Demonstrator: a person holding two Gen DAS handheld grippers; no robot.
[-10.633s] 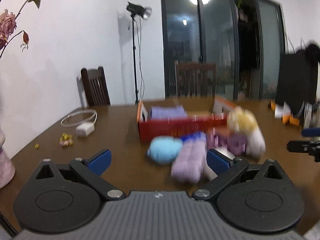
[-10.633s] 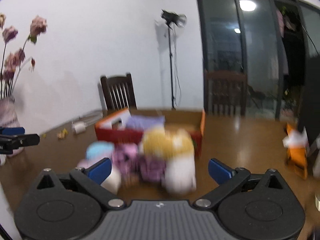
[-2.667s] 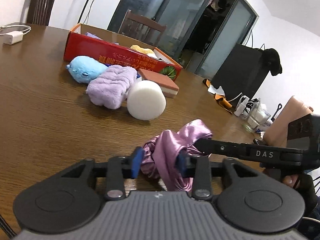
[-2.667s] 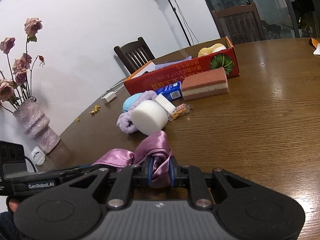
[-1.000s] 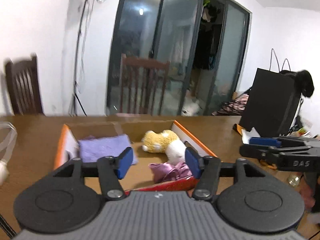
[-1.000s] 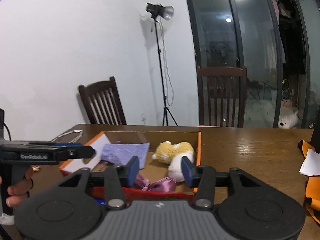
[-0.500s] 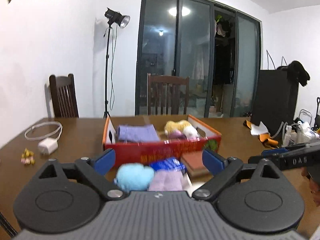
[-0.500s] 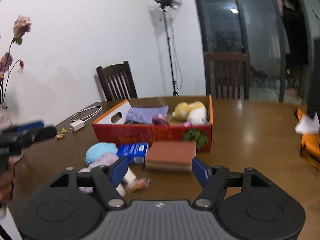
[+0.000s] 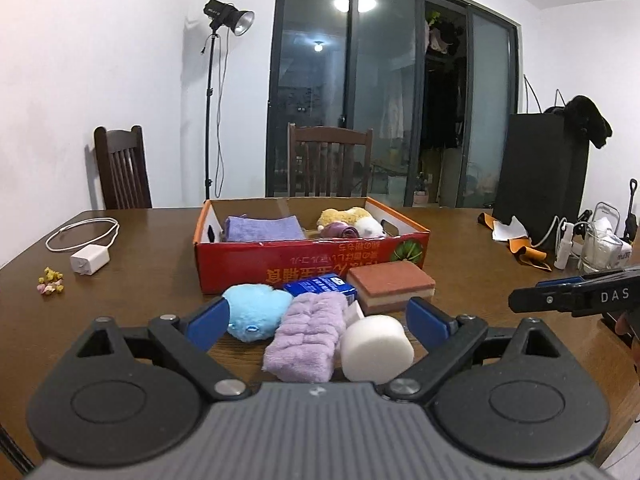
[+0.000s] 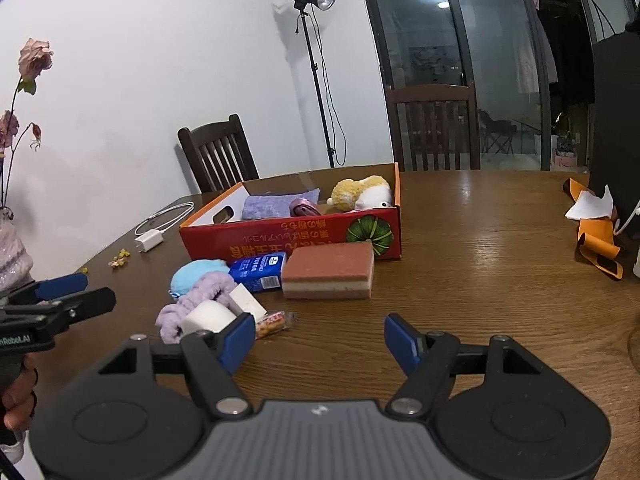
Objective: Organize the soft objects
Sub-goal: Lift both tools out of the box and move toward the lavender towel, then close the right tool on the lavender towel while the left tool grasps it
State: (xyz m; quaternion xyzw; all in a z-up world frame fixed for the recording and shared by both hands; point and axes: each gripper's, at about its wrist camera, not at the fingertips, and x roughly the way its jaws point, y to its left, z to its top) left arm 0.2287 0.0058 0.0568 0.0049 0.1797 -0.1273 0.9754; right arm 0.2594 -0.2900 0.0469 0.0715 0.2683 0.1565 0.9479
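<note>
Left gripper (image 9: 318, 318) jaws spread wide, nothing between the pads; they have just been opening. Right gripper (image 10: 320, 338) likewise released and empty over bare table (image 10: 480, 280), jaws also just opened further. Nearest the left gripper on the table: white foam cylinder (image 9: 376, 348) lying on its side, touching the lilac fuzzy cloth (image 9: 308, 336) on its left; light blue plush (image 9: 256, 312) just beside that. Behind them a blue tissue pack (image 9: 322, 285) and a brown layered sponge (image 9: 390, 286), both close against the front wall of the red cardboard box (image 9: 312, 260). A small snack wrapper (image 10: 274, 322) lies near the right gripper's left finger. Inside the box: folded purple towel (image 9: 262, 228) at left, pink satin scrunchie (image 9: 340, 231) in the middle, yellow-and-white plush (image 9: 352, 218) toward the right. White charger with cable (image 9: 90, 258) sits well apart at left.
</note>
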